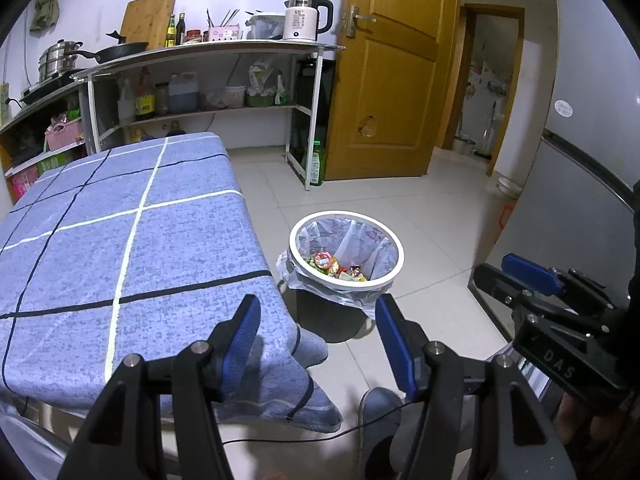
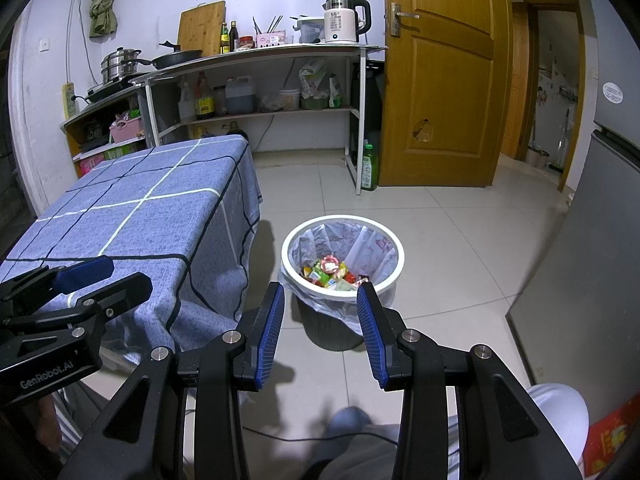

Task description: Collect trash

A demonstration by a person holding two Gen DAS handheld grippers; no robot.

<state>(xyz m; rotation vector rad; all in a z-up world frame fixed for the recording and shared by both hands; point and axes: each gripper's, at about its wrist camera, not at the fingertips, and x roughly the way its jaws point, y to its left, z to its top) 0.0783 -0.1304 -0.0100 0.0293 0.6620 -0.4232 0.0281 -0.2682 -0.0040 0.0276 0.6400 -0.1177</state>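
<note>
In the left wrist view, the left gripper [image 1: 318,344] is hovering wide apart and holding nothing, with the trash bin [image 1: 346,284] sitting on the floor at about one o'clock, colourful wrappers [image 1: 336,268] lying inside, beside the blue checked surface [image 1: 120,240]. In the right wrist view, the right gripper [image 2: 320,332] is likewise gaping and holding nothing, the bin standing at twelve o'clock just beyond its fingertips [image 2: 365,292].

This is a home kitchen: at 11 o'clock a shelf [image 2: 256,50] carries a kettle [image 2: 343,20], a pan [image 2: 178,57] and bottles [image 2: 204,98].
</note>
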